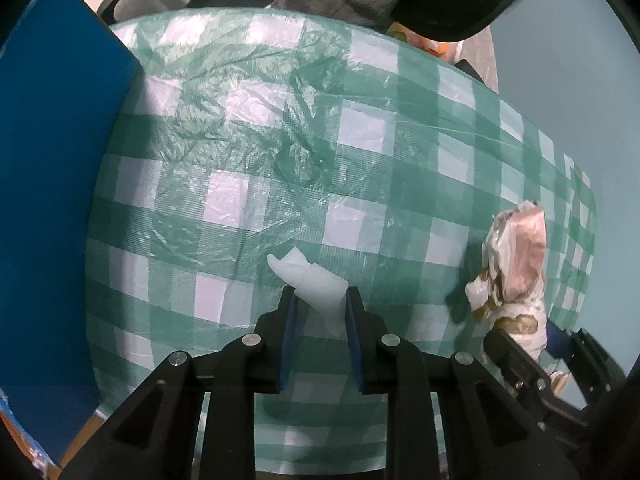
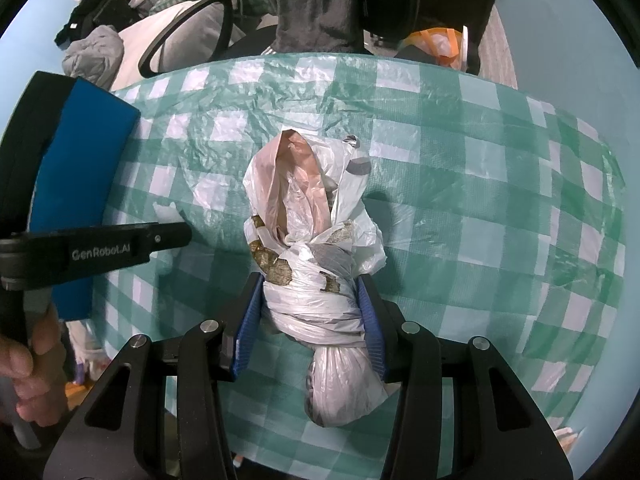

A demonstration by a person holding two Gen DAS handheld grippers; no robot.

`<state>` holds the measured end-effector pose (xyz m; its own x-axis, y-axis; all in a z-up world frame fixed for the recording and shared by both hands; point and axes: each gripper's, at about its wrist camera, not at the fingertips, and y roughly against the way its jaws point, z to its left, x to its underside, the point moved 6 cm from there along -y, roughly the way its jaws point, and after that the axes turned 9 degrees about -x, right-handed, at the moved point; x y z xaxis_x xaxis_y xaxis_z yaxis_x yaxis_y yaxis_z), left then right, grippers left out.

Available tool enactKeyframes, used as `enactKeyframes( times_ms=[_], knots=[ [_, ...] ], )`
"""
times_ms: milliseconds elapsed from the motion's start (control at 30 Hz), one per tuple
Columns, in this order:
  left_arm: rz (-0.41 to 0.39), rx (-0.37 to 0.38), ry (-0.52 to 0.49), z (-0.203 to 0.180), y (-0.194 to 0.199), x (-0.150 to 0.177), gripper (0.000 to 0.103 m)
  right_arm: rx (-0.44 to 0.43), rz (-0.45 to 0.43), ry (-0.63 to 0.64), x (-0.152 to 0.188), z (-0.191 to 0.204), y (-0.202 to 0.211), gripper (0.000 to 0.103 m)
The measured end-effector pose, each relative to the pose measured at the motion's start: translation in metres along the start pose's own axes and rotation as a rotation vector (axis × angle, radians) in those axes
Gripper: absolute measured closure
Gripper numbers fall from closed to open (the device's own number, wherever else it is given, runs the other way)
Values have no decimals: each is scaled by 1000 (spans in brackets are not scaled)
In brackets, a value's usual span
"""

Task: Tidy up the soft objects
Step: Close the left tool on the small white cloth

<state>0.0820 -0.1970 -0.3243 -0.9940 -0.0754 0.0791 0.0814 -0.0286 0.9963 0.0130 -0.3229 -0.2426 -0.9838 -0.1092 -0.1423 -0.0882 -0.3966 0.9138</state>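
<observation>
1. A table (image 1: 400, 128) wears a green and white check cloth. The cloth is thin and shiny, with lots of little wrinkles.
2. The left gripper (image 1: 320, 300) points down at the table. Its two blue pads are closed on a small white bag (image 1: 316, 280).
3. The white bag is bunched up thin. One twisted end sticks out past the fingertips, over the cloth.
4. No earlier picture is here, so I only say how the grip looks: tight on the white bag.
5. The right gripper (image 2: 312, 300) points down too, a bit tilted. Its blue pads squeeze a big bundle (image 2: 316, 264) of plastic bags.
6. The bundle is white with gold and grey marks. It is tied in a knot right between the pads.
7. A pink bag pokes out of the top of the bundle. The round, stuffed end hangs near the camera.
8. From the left camera, the bundle (image 1: 516, 256) is off to the right, near the table edge, well apart from the white bag.
9. From the right camera, the left gripper (image 2: 168, 236) is a black bar on the left side. A hand (image 2: 28, 368) holds its handle.
10. A blue box (image 1: 56, 208) stands at the left edge of the table.
11. A person in dark clothes stands on the far side of the table.
</observation>
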Motion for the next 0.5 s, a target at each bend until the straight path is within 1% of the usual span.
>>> enactKeyframes(
  times_ms=[200,500],
  knots=[
    [-48,-32,-50,6,18,8,80,4,-19,10,0,8,7,57],
    [-114,-88,-117,27,43,27,80,14,-45,15,0,22,23,57]
  ],
)
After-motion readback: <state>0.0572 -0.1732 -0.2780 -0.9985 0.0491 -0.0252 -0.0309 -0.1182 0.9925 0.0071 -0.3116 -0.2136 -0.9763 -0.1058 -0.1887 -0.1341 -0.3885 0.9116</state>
